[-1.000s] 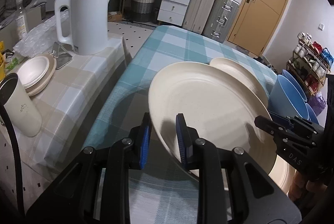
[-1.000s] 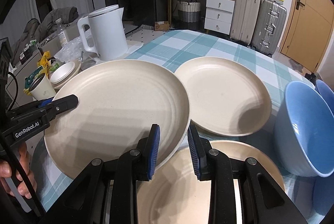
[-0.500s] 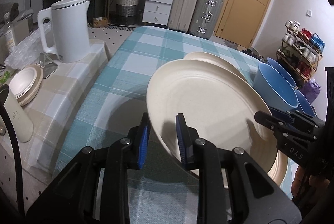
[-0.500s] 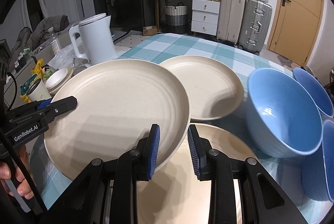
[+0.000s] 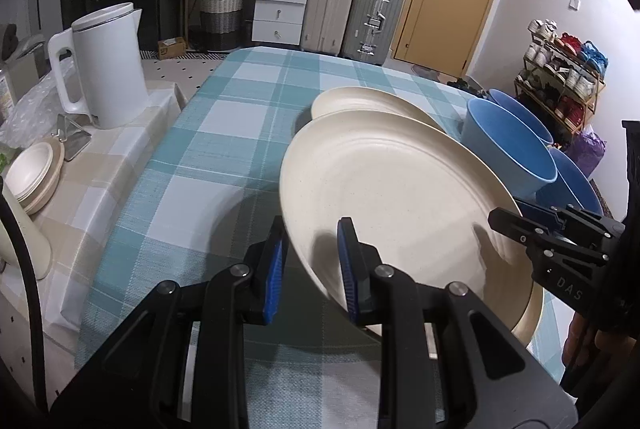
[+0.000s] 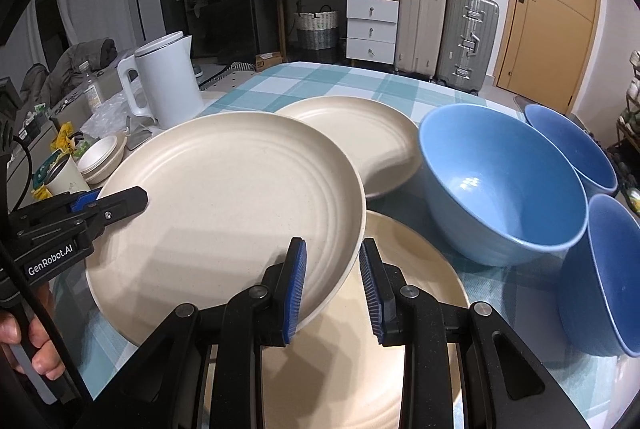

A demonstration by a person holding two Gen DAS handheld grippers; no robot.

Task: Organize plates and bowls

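A large cream plate is held off the checked table by both grippers. My left gripper is shut on its near rim; it shows in the right wrist view at the plate's left rim. My right gripper is shut on the opposite rim and shows in the left wrist view. The held plate hangs partly over a second cream plate lying on the table. A third cream plate lies further back. Three blue bowls stand to the right.
A white kettle stands on a side table to the left, with stacked small cream dishes and a cream cup. The teal checked tablecloth stretches ahead. Suitcases, drawers and a door are behind.
Both grippers have carried the plate to the right, toward the blue bowls, so more of the bowls shows now. The grip on both rims is unchanged.
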